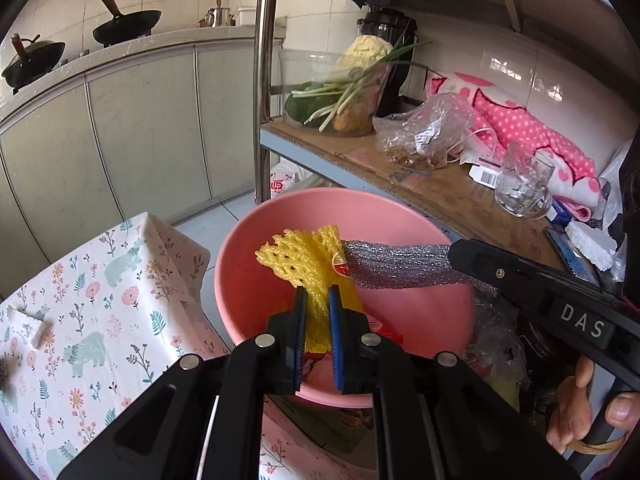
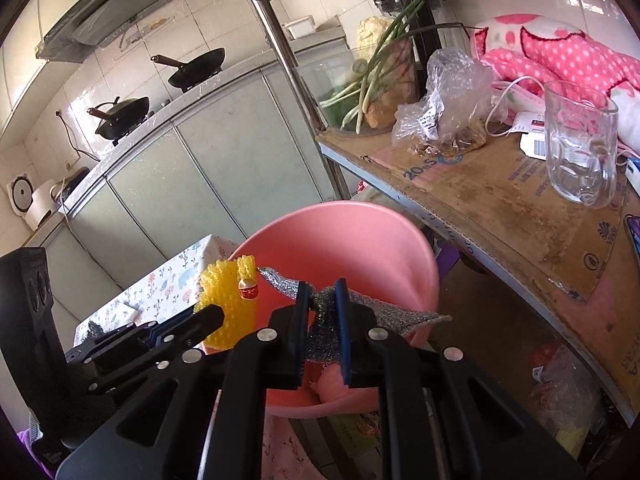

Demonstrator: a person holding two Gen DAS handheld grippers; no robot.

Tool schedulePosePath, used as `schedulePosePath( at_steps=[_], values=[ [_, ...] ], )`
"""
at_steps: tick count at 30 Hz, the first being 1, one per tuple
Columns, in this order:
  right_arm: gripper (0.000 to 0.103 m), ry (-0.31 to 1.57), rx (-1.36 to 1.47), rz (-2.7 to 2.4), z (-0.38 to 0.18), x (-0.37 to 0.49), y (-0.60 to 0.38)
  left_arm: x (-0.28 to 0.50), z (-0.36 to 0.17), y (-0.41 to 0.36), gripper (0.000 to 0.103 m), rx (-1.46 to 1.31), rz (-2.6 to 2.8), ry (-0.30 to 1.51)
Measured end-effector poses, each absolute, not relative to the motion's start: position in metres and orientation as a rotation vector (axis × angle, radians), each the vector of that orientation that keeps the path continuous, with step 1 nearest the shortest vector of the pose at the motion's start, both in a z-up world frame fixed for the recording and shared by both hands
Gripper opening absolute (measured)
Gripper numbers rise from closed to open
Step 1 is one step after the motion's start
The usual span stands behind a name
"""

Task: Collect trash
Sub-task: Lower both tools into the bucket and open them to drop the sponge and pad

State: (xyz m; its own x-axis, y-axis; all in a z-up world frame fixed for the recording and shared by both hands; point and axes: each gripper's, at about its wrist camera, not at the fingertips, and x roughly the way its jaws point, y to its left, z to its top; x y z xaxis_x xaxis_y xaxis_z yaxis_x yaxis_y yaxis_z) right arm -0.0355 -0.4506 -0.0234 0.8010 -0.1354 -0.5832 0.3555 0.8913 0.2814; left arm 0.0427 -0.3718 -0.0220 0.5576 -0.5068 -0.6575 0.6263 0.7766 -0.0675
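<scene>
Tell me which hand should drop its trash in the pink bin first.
Left, probably. The left gripper holds the yellow foam net well over the pink bin; the silver cloth in the right gripper partly trails past the rim.

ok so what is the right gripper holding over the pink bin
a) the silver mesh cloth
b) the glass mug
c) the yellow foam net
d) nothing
a, the right gripper is shut on the silver mesh cloth above the pink bin, while the yellow foam net is in the left gripper and the glass mug stands on the shelf.
</scene>
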Motion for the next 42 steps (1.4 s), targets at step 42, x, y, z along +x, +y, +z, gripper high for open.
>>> schedulePosePath(
  at_steps=[42],
  values=[
    [0.013,0.692,0.369,-0.283,-0.065,-0.008,-0.449,0.056,-0.059,-0.390,0.011,0.174,-0.660,0.793]
  ],
)
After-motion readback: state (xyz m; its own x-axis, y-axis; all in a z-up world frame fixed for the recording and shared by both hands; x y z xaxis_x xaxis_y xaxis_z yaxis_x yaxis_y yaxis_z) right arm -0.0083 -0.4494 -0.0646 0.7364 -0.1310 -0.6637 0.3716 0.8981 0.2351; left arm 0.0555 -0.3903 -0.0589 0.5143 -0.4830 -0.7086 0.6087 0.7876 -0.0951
